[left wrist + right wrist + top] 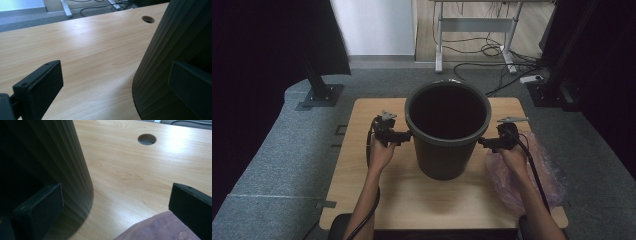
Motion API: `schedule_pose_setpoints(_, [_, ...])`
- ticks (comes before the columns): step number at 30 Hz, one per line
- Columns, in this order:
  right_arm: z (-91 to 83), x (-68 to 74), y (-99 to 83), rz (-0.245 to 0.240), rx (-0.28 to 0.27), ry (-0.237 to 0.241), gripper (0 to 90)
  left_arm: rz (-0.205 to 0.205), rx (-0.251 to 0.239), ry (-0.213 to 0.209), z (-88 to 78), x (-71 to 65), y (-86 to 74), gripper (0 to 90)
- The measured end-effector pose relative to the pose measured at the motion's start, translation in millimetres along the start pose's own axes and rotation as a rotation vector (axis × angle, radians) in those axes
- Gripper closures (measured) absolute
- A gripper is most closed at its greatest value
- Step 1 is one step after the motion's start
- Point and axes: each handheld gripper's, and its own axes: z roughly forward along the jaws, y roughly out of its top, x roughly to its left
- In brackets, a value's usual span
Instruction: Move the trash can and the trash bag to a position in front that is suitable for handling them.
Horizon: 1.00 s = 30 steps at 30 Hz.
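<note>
Between the two hand-held grippers stands a big dark bucket [447,132] on the wooden counter [362,150]. The left hand-held gripper [404,137] is right beside the bucket's left wall, up near the rim, and the right hand-held gripper [482,142] is right beside the bucket's right wall at about the same height. From the left hand-held gripper [115,85], the bucket [160,65] fills the right side, and its ribbed wall comes in between the two jaws, which are spread wide apart; one jaw is on the bare wood side, the other is over the dark bucket side. From the right hand-held gripper [115,207], the bucket [60,162] fills the left side, and its wall also comes in between the wide open jaws. Neither hand-held gripper is squeezing anything. A crinkly pink plastic bag [547,175] lies on the counter under and behind the right hand [512,157], just beside the bucket. The pink bag [155,227] peeks up near the right hand-held gripper's outer jaw. A round hole [147,139] sits in the counter farther ahead.
</note>
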Motion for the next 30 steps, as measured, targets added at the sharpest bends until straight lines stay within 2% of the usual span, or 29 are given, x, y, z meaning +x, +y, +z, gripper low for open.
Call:
schedule_pose_setpoints(2, [0.6,-4.4,0.9,0.011,-0.006,-0.040,0.5,0.023,0.007,-0.014,1.4,-5.1,1.6,0.0])
schedule_pose_setpoints(5, [2.7,-13.2,1.6,0.047,-0.007,-0.036,0.0,0.069,0.014,0.005,0.8,-9.0,6.7,0.0])
schedule_pose_setpoints(9, [10.5,-18.0,4.7,0.076,-0.014,-0.028,0.0,0.050,0.004,0.014,1.3,-7.1,16.5,0.0])
schedule_pose_setpoints(11, [15.2,-17.1,6.5,0.062,-0.011,-0.040,0.3,0.057,0.010,0.023,2.0,-7.8,18.1,0.0])
schedule_pose_setpoints(15, [13.9,-15.9,6.2,0.053,-0.010,-0.037,1.6,0.037,0.008,0.002,0.6,-8.1,15.7,2.2])
schedule_pose_setpoints(18, [9.2,-12.0,5.1,0.020,0.000,-0.043,1.6,0.025,0.012,-0.014,-2.2,-8.0,13.1,2.5])
schedule_pose_setpoints(25, [0.4,1.0,-3.4,0.004,0.008,-0.017,1.6,0.020,0.015,-0.043,-19.8,-7.9,-0.2,2.4])
schedule_pose_setpoints(30, [-2.2,13.8,-6.0,-0.022,0.012,-0.007,2.5,0.018,0.014,-0.035,-34.2,-6.1,-9.7,2.2])
